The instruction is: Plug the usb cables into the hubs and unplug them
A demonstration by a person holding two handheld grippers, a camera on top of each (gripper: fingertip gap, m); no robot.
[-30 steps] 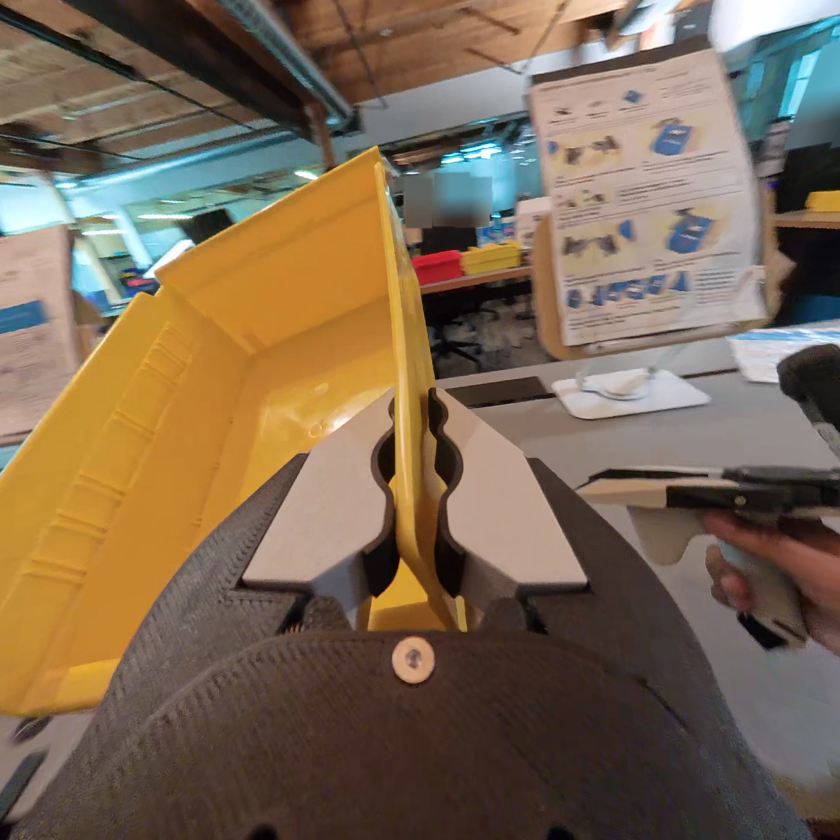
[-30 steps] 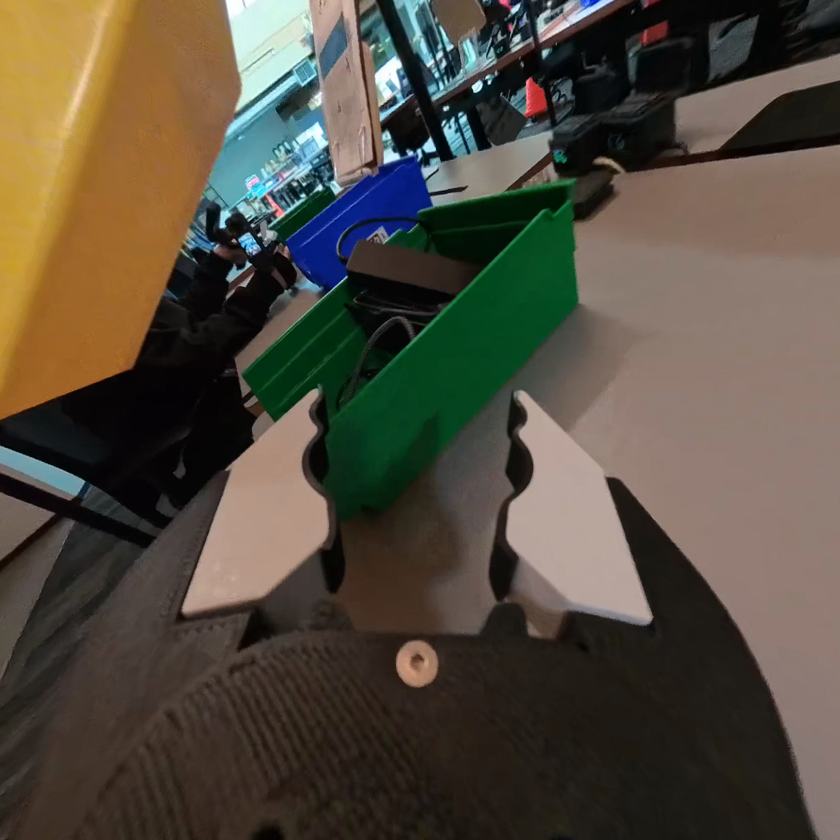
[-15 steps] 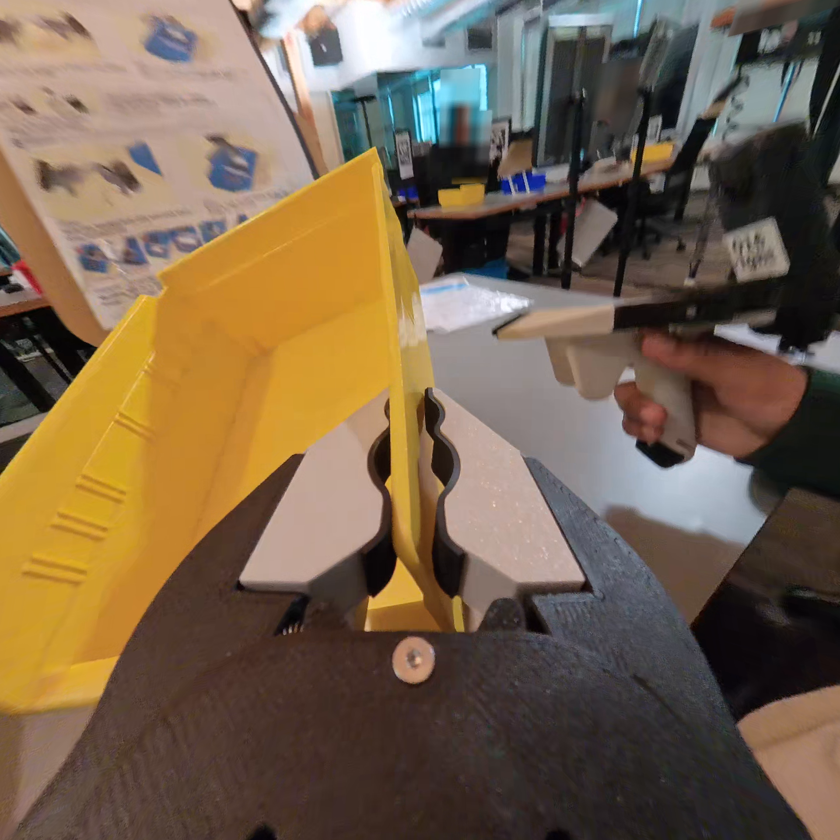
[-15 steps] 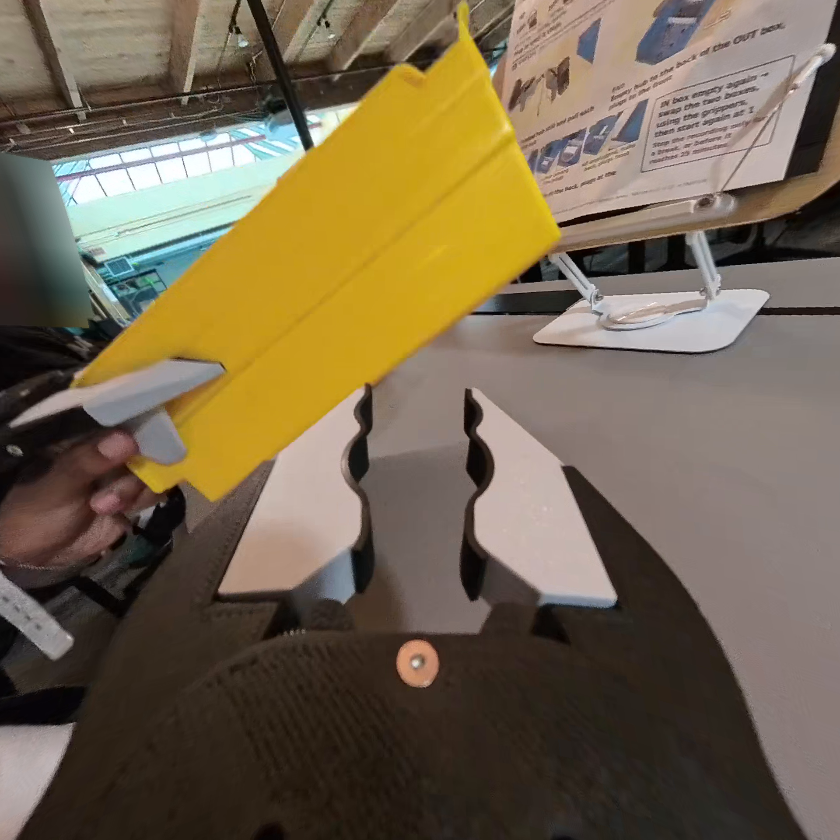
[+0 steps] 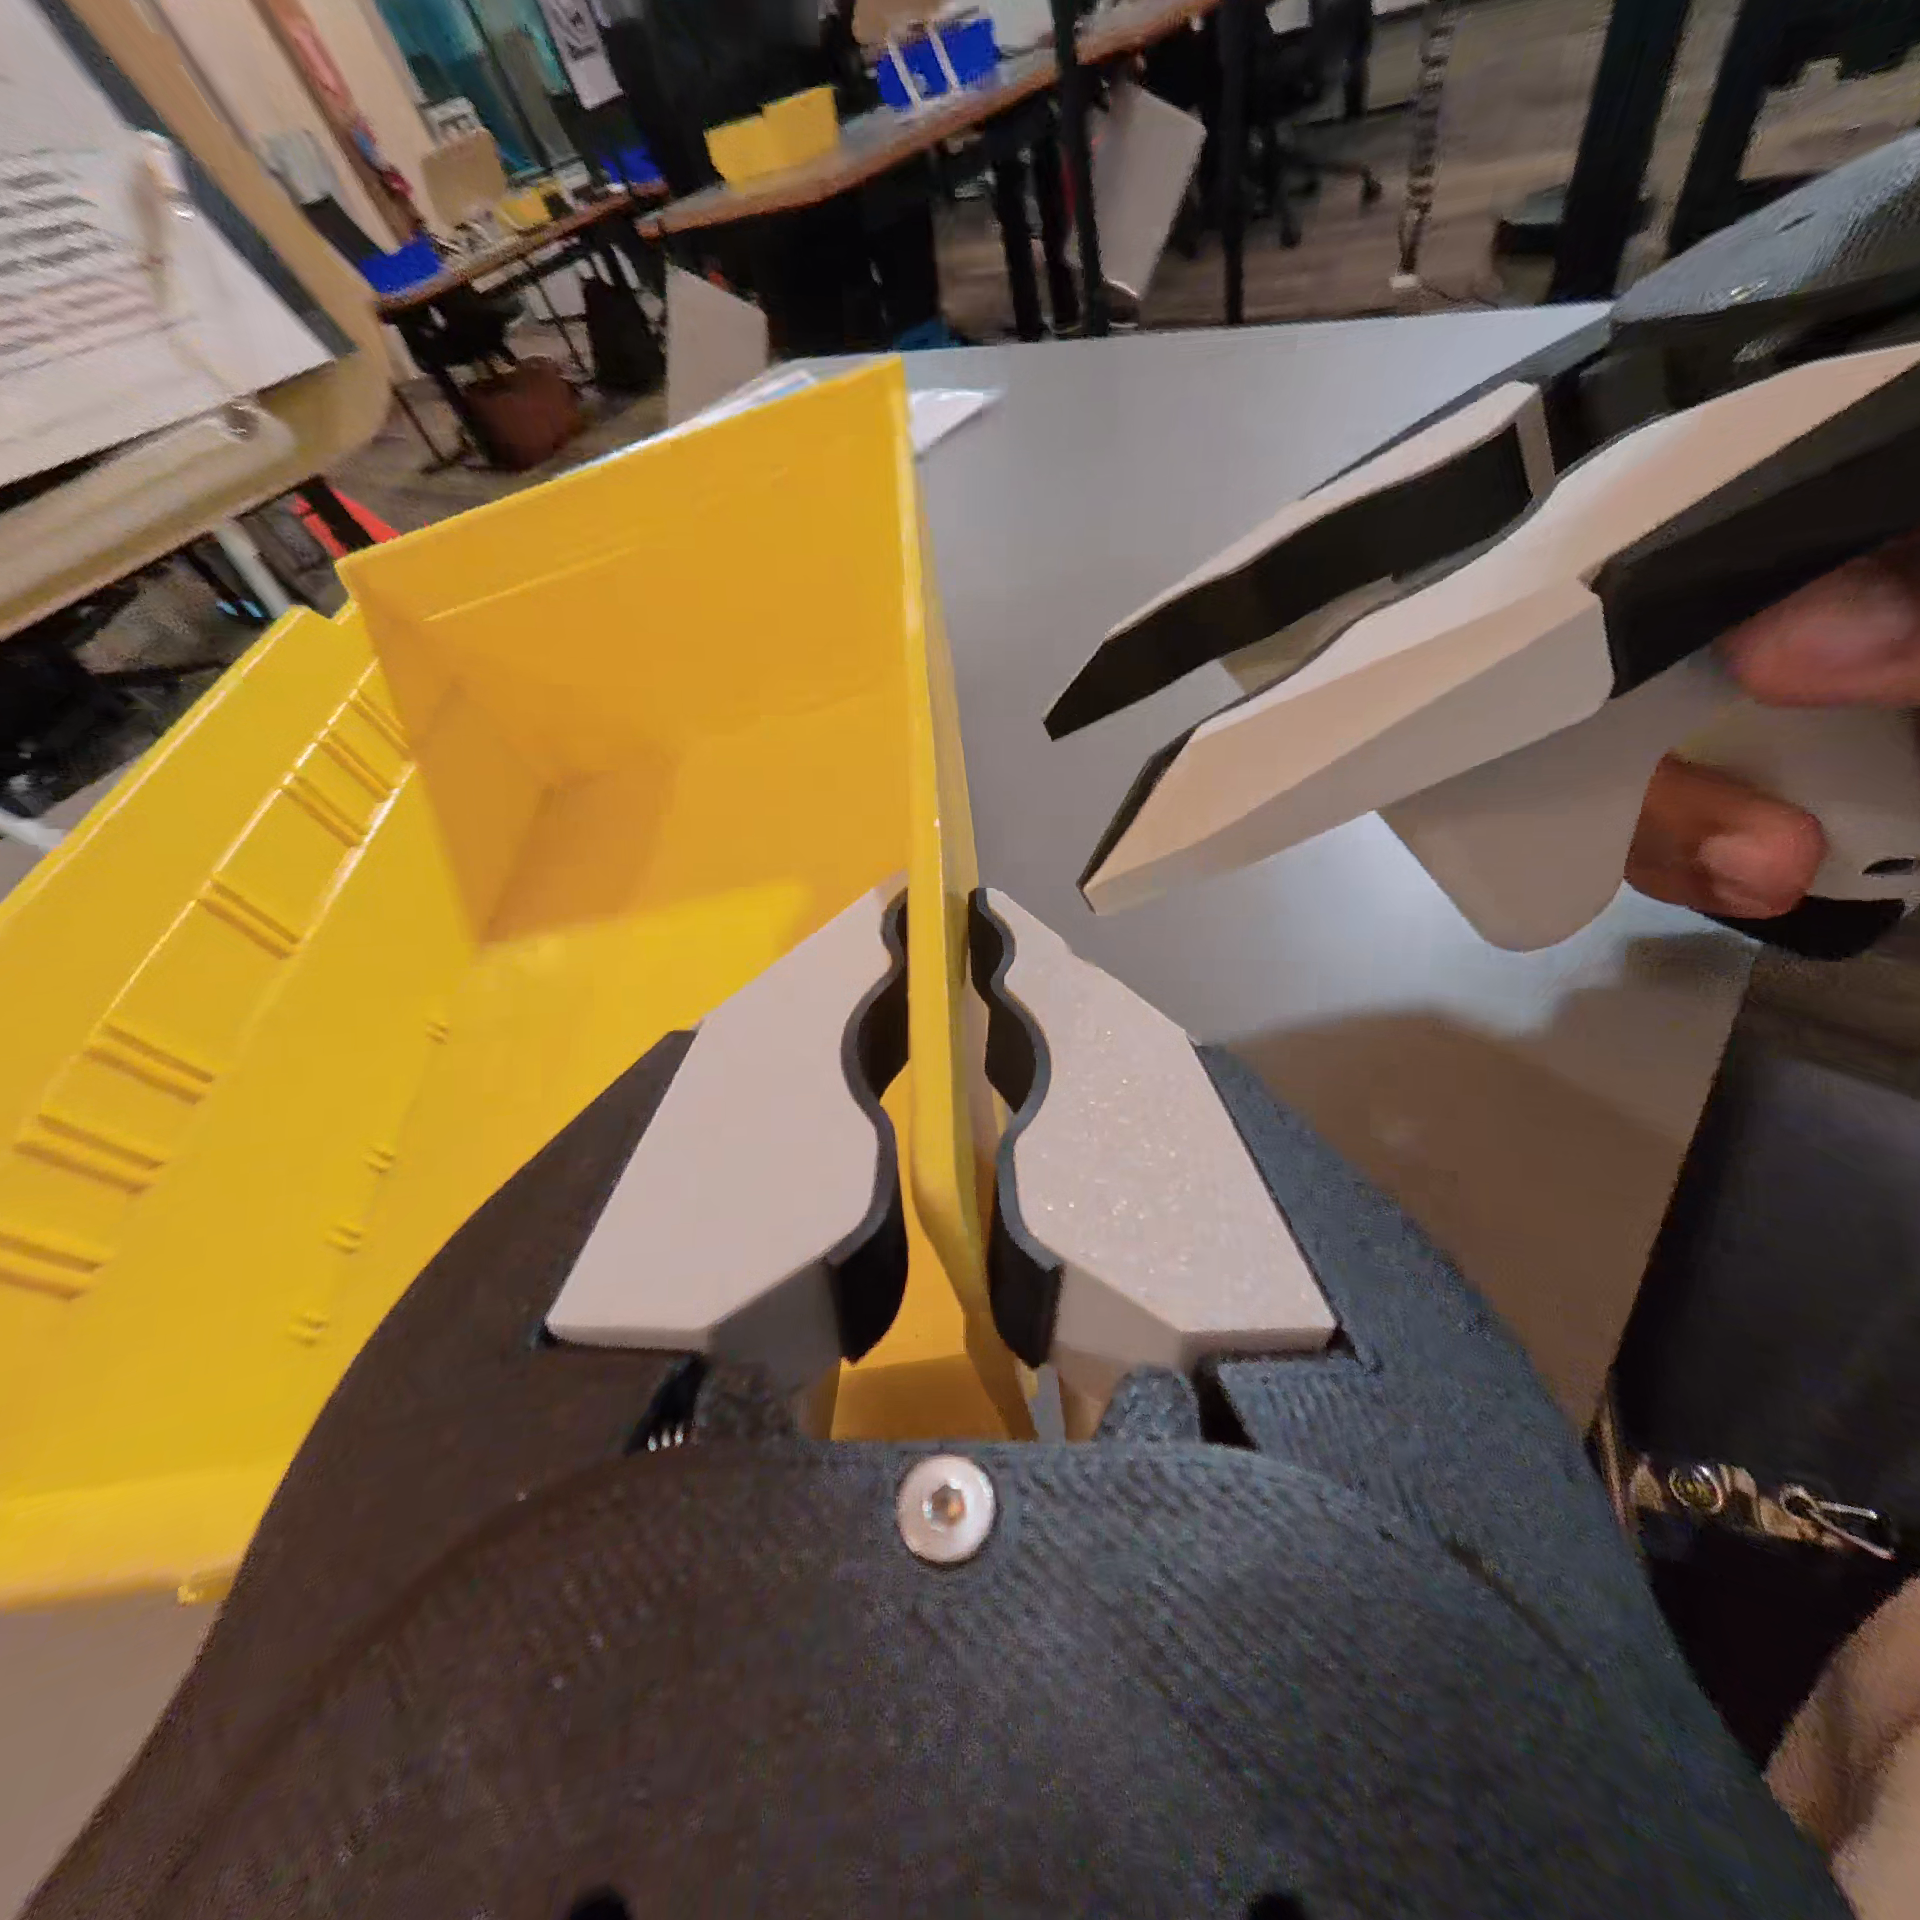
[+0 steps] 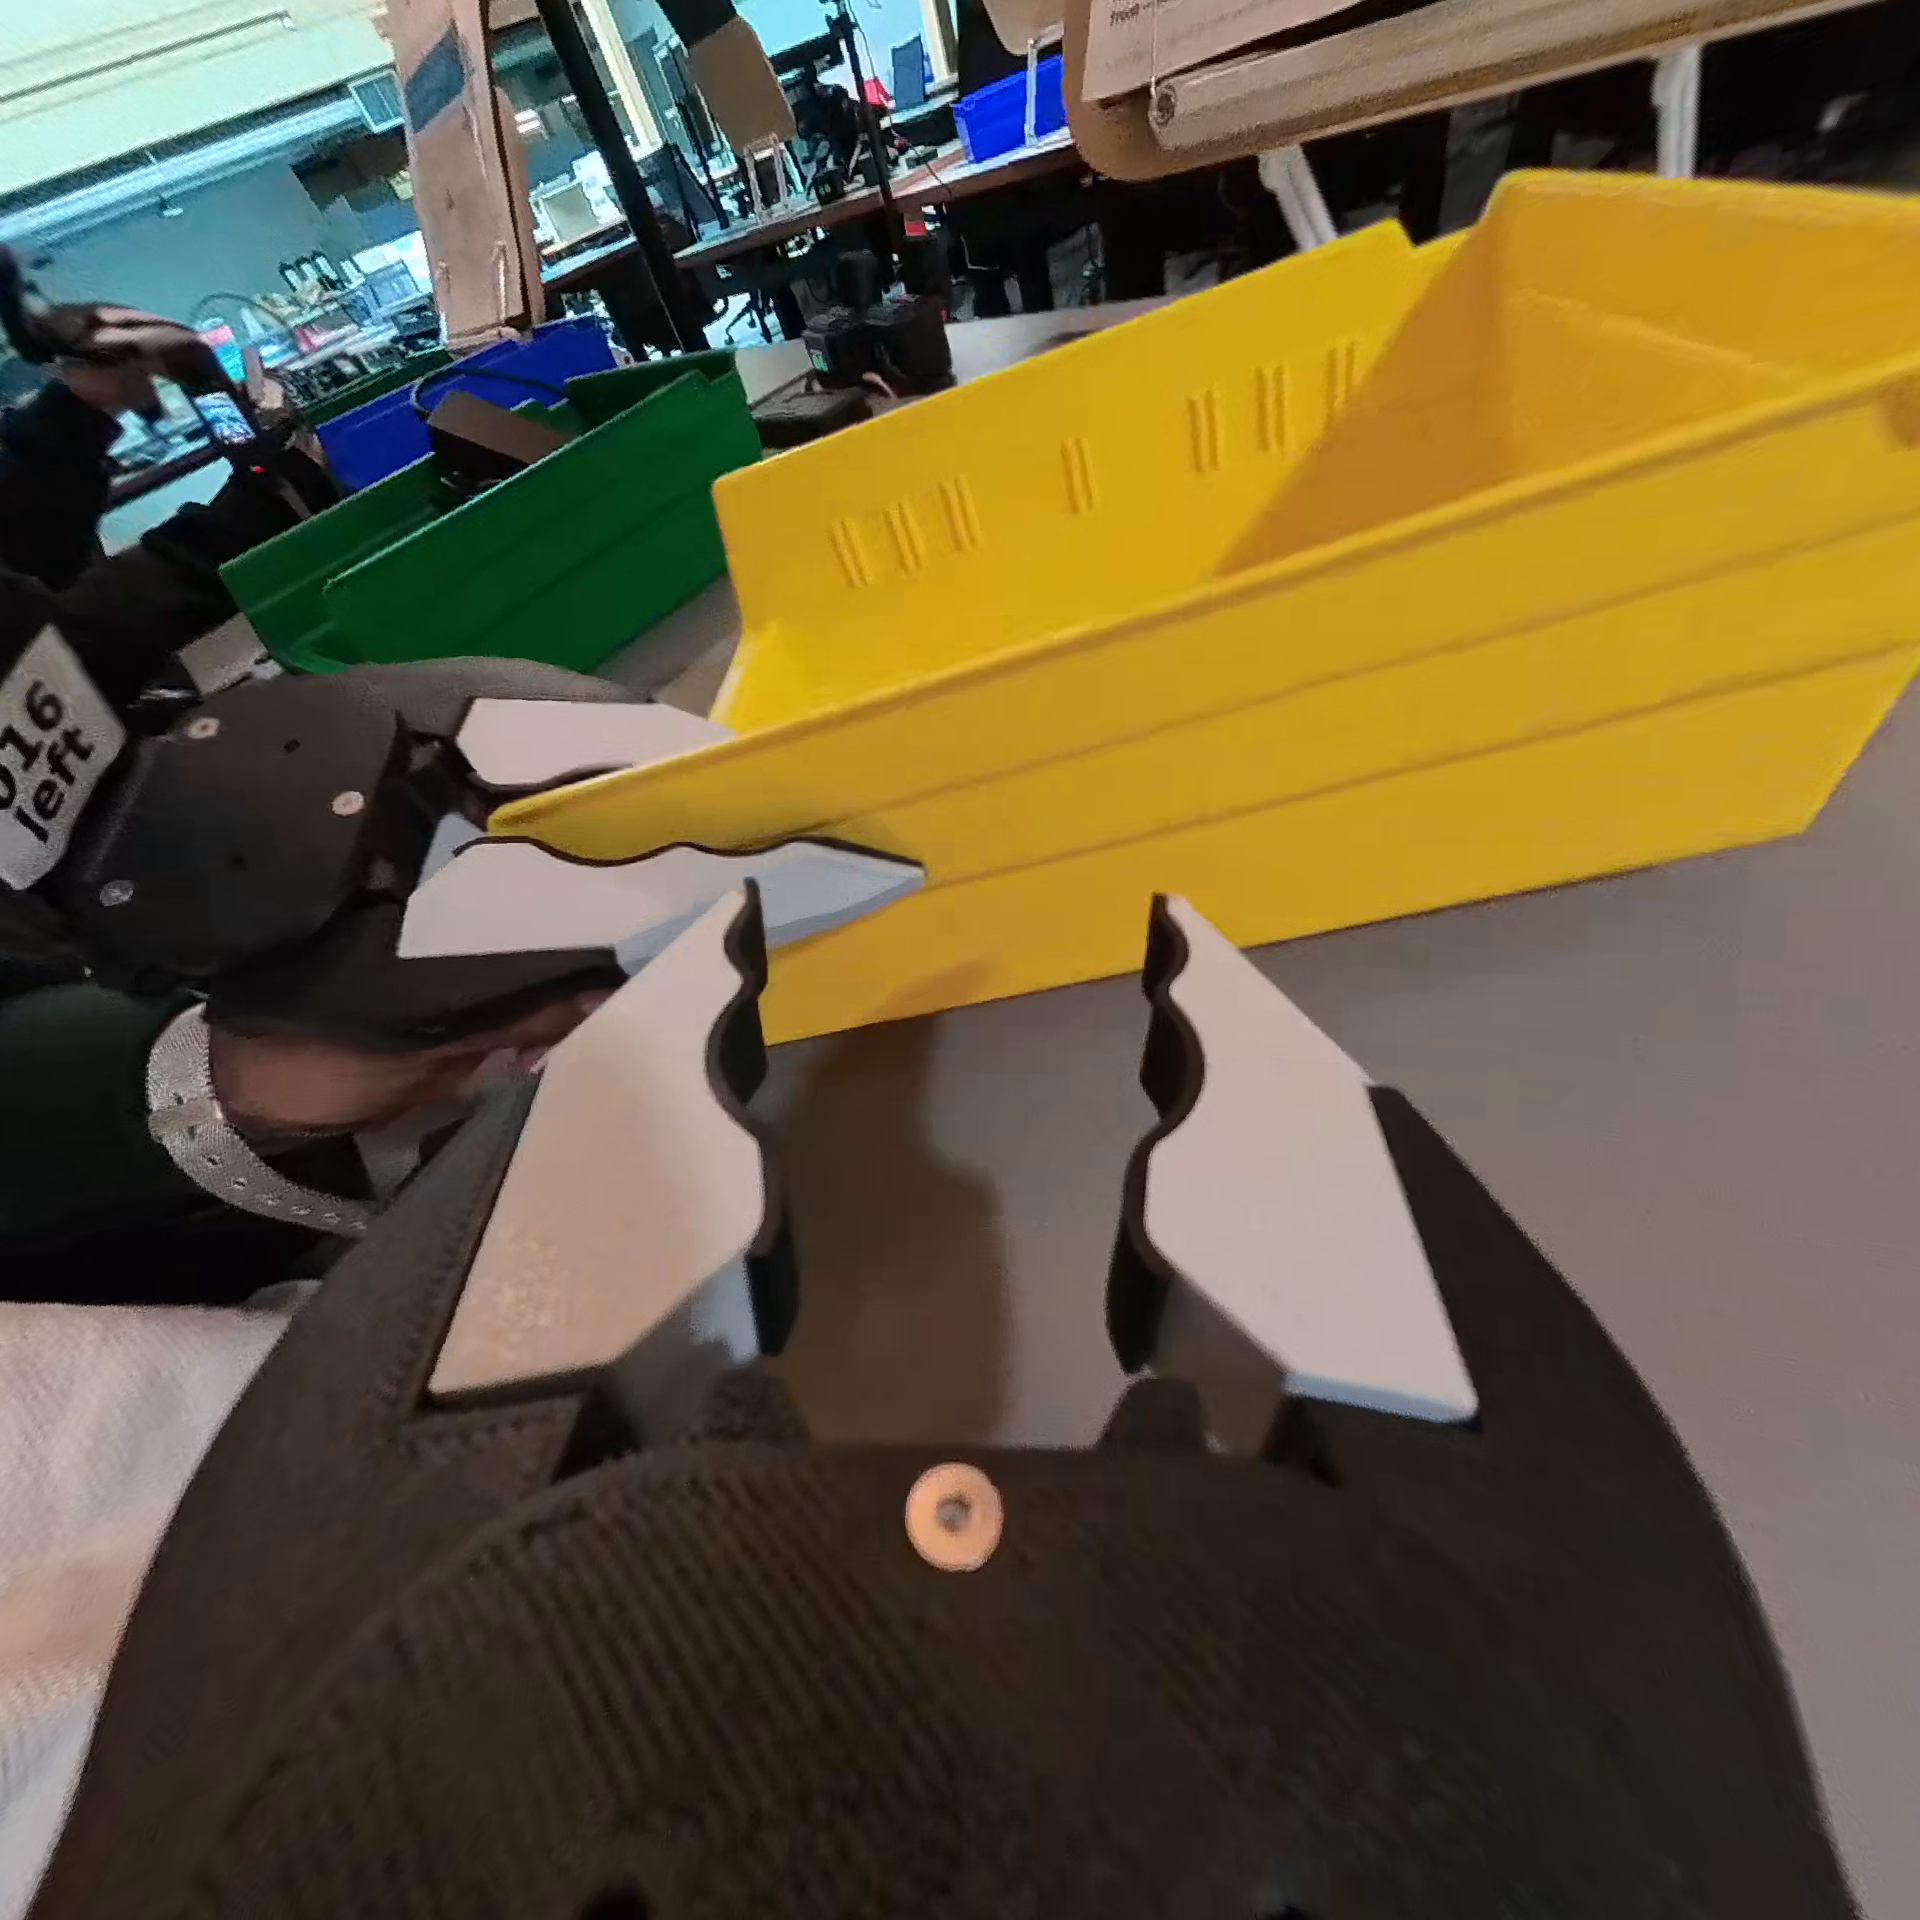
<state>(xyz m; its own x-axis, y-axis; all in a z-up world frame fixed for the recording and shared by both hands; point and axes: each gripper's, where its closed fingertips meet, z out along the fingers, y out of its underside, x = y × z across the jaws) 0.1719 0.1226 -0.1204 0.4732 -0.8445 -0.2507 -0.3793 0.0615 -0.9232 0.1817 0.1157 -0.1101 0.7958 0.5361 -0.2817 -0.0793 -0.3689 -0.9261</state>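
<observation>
Left gripper (image 5: 938, 1060) clamped on empty yellow plastic bin's (image 5: 644, 665) side wall, over grey table (image 5: 1299, 468). Right gripper (image 6: 951, 1081) wide apart, empty, near right. Green bin (image 6: 540, 540) far left.

Left claw (image 5: 940, 1049) clamped tight; right claw (image 6: 951, 1049) spread wide.

Left gripper (image 5: 940, 925) clamped on yellow bin (image 5: 665, 665) side wall; right gripper (image 5: 1070, 800) parted, just beside

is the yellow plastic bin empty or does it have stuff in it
Empty, as far as shown. The yellow plastic bin shows only bare yellow floor and walls in both views, while the left gripper clamps its side wall; the near end is hidden.
</observation>
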